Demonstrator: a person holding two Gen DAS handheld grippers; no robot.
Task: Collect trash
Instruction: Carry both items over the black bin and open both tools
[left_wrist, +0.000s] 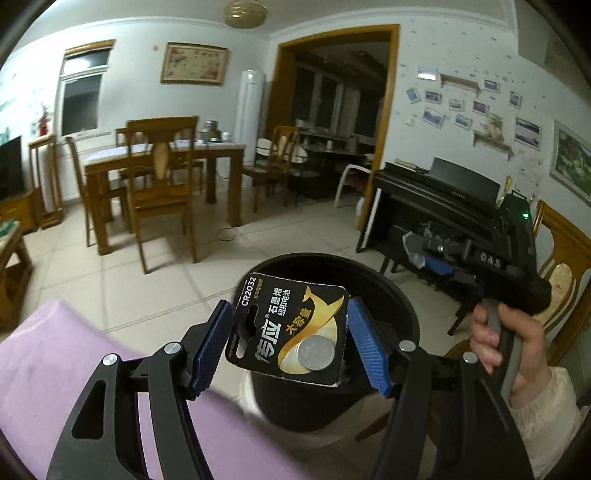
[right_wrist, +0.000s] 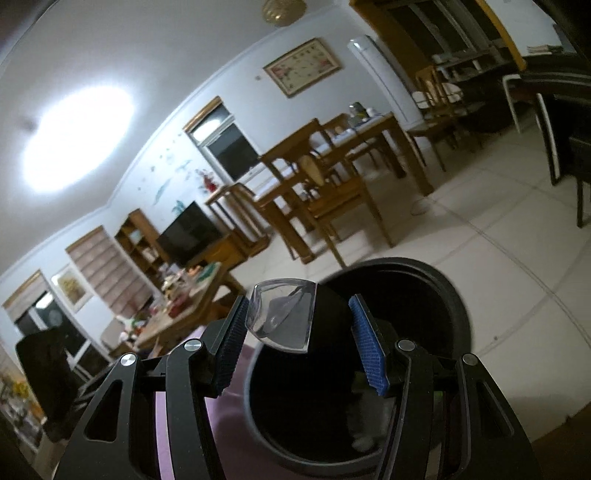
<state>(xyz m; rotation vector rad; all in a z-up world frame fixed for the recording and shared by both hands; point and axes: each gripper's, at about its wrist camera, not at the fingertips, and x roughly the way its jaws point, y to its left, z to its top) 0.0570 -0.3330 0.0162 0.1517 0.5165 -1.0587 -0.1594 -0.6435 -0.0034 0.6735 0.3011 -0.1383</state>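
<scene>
My left gripper (left_wrist: 290, 341) has its jaws apart, and a black and gold CR2032 battery card (left_wrist: 291, 332) sits between the blue pads, right over the black trash bin (left_wrist: 399, 295). The card's edges meet both pads. My right gripper (right_wrist: 297, 339) has wide jaws; a clear plastic blister piece (right_wrist: 282, 319) touches only the left pad, above the bin (right_wrist: 448, 306). In the left wrist view the right gripper (left_wrist: 424, 247) hovers past the bin with a bit of clear plastic at its tip.
A purple cloth (left_wrist: 55, 354) covers the surface beside the bin. A wooden dining table with chairs (left_wrist: 162, 166) stands across the tiled floor. A black piano (left_wrist: 443, 199) and a wooden chair (left_wrist: 565, 266) are at the right. A cluttered coffee table (right_wrist: 181, 299) is at the left.
</scene>
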